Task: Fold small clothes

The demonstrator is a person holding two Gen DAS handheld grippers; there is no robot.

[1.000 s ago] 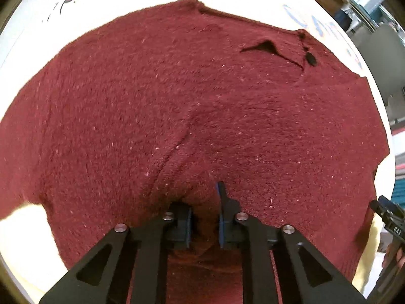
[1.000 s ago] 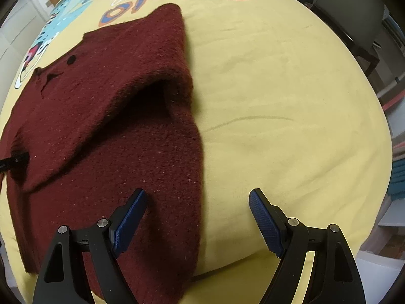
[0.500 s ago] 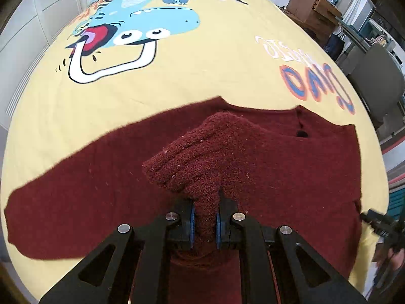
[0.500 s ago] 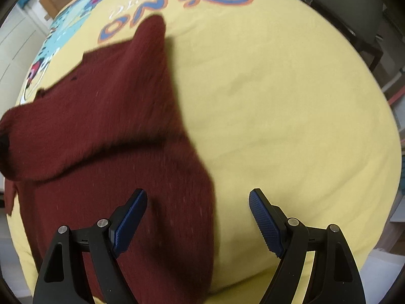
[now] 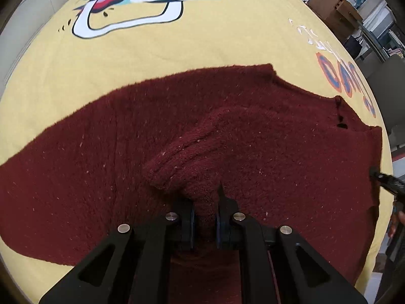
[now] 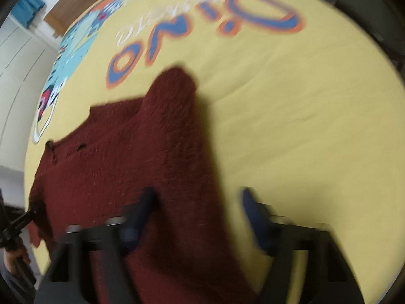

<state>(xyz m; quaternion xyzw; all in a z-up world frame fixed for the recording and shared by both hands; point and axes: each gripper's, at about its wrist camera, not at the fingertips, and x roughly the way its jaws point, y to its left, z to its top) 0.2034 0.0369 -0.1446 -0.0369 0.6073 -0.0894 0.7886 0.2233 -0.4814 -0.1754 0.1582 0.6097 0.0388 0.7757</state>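
Sweater (image 5: 253, 136) fold pinched in left gripper (image 5: 205, 224) (raised).

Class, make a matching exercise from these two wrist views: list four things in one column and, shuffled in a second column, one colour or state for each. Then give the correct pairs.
Things
1. left hand-held gripper
2. right hand-held gripper
3. sweater
4. sheet

Colour or state
A. yellow, with a dinosaur print
B. open, fingers apart over the sweater's edge
C. dark red, lying on the sheet
D. shut on a bunched fold of knit

Pairs: 1-D, 2-B, 3-C, 4-A
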